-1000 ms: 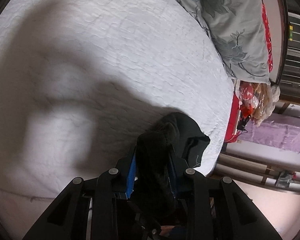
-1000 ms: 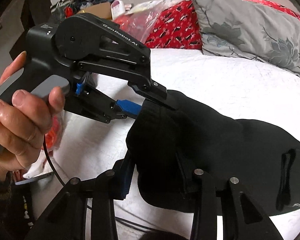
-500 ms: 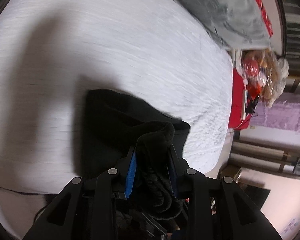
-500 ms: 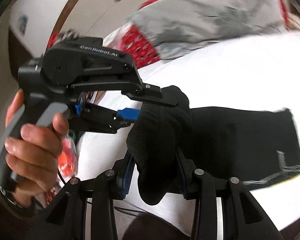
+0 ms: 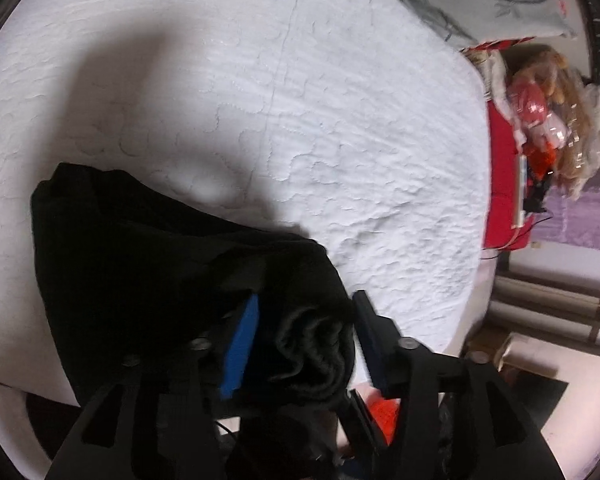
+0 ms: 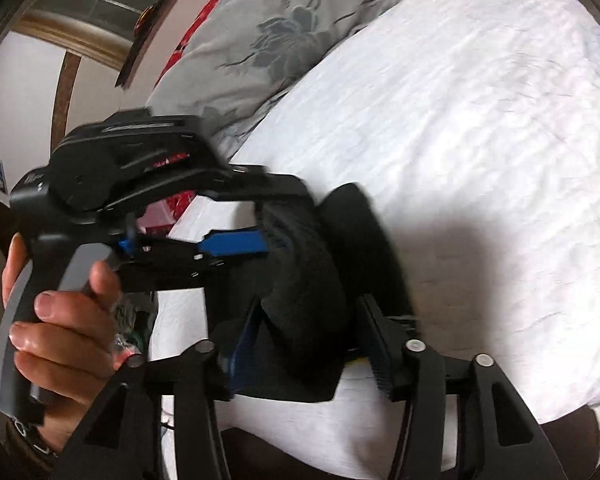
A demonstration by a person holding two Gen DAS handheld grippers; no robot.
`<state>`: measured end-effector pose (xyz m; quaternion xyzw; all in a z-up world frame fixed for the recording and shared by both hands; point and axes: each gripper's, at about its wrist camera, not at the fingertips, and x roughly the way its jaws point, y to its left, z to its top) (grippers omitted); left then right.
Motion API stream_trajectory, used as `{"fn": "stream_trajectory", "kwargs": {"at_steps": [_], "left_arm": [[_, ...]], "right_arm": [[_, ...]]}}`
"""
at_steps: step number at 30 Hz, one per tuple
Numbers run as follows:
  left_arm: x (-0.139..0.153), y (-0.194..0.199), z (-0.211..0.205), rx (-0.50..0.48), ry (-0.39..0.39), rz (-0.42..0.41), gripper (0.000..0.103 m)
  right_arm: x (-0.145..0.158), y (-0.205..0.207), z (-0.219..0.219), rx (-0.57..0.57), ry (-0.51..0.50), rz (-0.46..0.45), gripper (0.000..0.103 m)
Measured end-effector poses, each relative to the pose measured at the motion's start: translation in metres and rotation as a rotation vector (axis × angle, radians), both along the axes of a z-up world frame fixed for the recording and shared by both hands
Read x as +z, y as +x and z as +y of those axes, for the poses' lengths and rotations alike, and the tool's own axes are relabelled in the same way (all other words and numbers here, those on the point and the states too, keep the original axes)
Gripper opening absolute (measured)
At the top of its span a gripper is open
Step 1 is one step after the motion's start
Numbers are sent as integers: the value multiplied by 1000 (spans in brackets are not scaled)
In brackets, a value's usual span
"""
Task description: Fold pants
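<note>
- Between my left gripper (image 5: pixel 304 320) fingers, closest to the lens, a thick bunched roll of the black pants (image 5: pixel 148 264) sat. The jaws had just been opening: the blue pad (image 5: pixel 240 352) on one side stood beside the cloth and the black finger on the other side showed a gap, so nothing was pinched.
- Just past that roll, the rest of the pants lay folded in a dark slab on the white bedspread (image 5: pixel 300 100), near the bed's front edge.
- On my right gripper (image 6: pixel 312 332) view, the same black fold rose between the two fingers. Those jaws had also just been spreading, and the ridged pad on one side stood clear of the cloth. I could not tell if the blue side touched.
- Just beyond, the left gripper (image 6: pixel 260 216) reached in from the side, a hand (image 6: pixel 64 340) wrapped around its grey handle, its blue pad alongside the pants (image 6: pixel 312 280) and its black finger over the top.
- Farther out, the bedspread (image 6: pixel 480 120) stretched away, blurred and partly in shadow.
- At the far end a grey flowered pillow (image 6: pixel 284 36) leaned on something red.
- Off the bed's side, in the left view, a red surface (image 5: pixel 500 184) held plastic-wrapped clutter (image 5: pixel 548 112).
</note>
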<state>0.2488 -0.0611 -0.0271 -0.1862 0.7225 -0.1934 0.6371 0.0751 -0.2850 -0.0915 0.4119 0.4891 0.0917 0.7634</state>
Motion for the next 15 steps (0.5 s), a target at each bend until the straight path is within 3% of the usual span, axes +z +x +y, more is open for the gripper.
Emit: {"fn": "stream_trajectory", "kwargs": {"at_steps": [3, 5, 7, 9, 12, 15], "left_arm": [[15, -6, 30, 41, -55, -59, 54], [27, -12, 59, 67, -73, -112, 63], [32, -18, 91, 118, -25, -190, 74], [28, -24, 114, 153, 14, -224, 75], [7, -33, 132, 193, -23, -174, 75], [-14, -34, 133, 213, -67, -136, 75]], "right_arm": [[1, -8, -18, -41, 3, -4, 62], [2, -12, -33, -81, -5, 7, 62], [3, -10, -49, -123, 18, 14, 63], [6, -2, -58, -141, 37, 8, 71], [9, 24, -50, -86, 53, -8, 82], [10, 48, -29, -7, 0, -3, 82]]}}
